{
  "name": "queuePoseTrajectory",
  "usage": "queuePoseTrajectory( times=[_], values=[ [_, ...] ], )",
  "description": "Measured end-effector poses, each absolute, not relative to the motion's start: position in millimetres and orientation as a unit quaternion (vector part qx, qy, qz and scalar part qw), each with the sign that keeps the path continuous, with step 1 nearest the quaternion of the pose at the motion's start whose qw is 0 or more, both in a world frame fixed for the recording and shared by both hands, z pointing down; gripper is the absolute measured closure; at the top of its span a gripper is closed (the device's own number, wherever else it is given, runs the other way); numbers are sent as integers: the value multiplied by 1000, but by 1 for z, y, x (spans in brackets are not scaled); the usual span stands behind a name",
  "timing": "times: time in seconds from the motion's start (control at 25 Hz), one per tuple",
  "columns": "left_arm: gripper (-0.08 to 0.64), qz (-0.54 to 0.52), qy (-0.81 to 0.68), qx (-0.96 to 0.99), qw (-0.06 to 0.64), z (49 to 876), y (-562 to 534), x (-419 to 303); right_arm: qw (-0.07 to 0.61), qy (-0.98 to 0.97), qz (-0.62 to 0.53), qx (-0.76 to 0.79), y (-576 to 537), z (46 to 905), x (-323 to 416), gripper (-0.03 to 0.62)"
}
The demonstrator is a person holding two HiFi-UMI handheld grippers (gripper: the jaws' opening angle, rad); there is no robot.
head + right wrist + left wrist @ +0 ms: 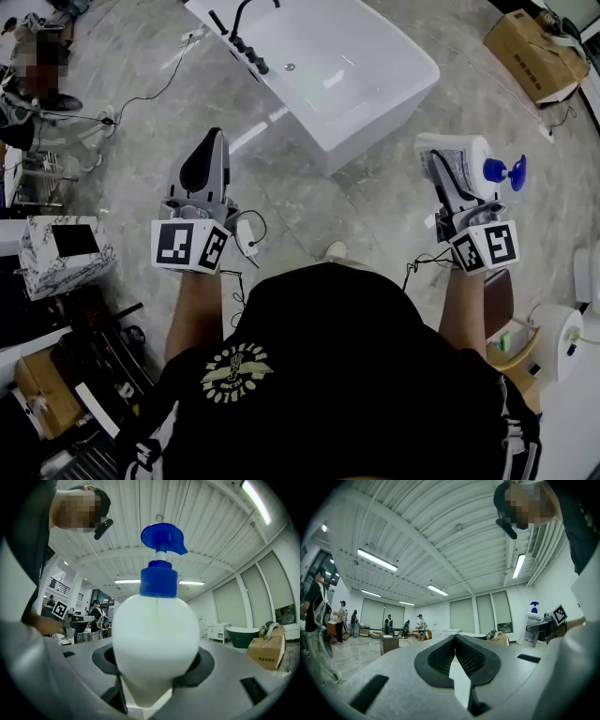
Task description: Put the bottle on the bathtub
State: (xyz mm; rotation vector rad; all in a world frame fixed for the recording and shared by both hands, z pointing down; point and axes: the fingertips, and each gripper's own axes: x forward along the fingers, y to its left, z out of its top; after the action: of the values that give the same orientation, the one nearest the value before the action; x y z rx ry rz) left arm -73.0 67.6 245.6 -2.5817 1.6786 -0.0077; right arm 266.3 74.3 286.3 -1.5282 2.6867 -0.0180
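Head view, right hand-held gripper pinching white pump bottle, left hand-held gripper pressed together, bathtub well apart

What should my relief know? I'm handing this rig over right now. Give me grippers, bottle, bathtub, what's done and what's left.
Left gripper: shut, empty, held up over the floor.
Right gripper: shut on the white pump bottle, clamped around its body, blue pump head clear of the jaws.
Bathtub: on the floor ahead, between the two grippers; the faucet is on its left rim.
Done: bottle is in hand.
Left: carry it forward and left, set it on the bathtub, then release.
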Motion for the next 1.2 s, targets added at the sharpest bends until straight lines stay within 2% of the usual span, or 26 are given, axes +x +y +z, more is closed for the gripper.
queuePoseTrajectory(
  times=[1.2],
  values=[
    [551,-10,510,-860,9,271,3,-72,-3,851,-10,-526,45,298,262,330]
  ],
)
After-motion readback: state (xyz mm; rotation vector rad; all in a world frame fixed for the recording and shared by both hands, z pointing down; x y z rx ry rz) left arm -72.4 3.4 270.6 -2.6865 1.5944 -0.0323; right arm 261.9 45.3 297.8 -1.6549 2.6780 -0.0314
